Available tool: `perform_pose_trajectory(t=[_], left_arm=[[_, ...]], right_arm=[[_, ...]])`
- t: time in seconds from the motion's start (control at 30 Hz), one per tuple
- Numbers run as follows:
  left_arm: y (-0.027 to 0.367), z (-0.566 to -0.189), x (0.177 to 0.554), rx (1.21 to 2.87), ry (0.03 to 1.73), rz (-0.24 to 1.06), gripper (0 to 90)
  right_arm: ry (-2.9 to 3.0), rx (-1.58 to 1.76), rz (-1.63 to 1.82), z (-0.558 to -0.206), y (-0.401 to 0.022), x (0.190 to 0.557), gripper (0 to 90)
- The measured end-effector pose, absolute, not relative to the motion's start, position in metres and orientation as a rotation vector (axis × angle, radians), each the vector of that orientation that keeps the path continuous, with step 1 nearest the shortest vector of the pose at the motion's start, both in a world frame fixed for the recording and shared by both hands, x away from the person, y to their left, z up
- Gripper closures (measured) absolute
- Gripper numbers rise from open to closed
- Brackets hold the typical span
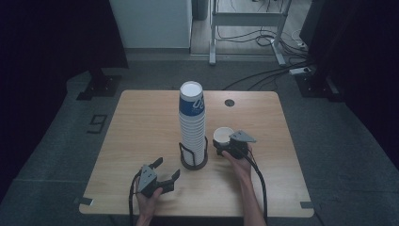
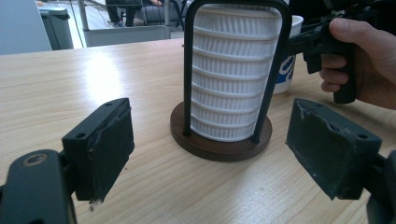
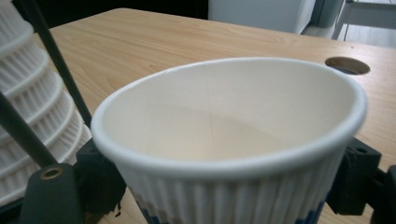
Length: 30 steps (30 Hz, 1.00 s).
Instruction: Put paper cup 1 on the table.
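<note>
**First speaker:** Pale wood makes up the table (image 1: 141,122), which stands on a grey floor in a dim room. Where is the single cup?

**Second speaker:** The paper cup (image 1: 222,135) stands upright right of the table's middle, mouth up, its long axis vertical. The right gripper (image 1: 225,147) has it between its jaws, one at each side wall in the right gripper view. Whether the pads press on the cup cannot be told.

**First speaker:** What stands near it?

**Second speaker:** Just to its left is a tall stack of cups (image 1: 192,123), ribbed white with a blue top cup. The stack sits in a holder (image 2: 219,140), a round dark base with black wire uprights. A round cable hole (image 1: 229,102) lies farther back on the table.

**First speaker:** And the other tool?

**Second speaker:** The left gripper (image 1: 167,168) rests near the front edge, jaws wide apart and empty, pointing toward the holder.
</note>
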<state>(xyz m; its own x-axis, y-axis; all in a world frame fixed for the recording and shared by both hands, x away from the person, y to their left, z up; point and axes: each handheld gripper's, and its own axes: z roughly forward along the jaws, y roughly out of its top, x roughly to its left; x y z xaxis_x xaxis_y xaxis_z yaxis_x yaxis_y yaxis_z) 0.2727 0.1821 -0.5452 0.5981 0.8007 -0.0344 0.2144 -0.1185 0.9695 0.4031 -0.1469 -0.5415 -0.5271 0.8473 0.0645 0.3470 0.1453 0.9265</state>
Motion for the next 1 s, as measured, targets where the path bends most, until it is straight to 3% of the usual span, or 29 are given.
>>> perform_pose_trajectory(t=[1.0], left_arm=[[0.183,-0.545,0.274,1.65,0.864,0.609,14.6]], right_arm=[[1.979,1.234,1.31,-0.548,-0.161,0.386,13.5]])
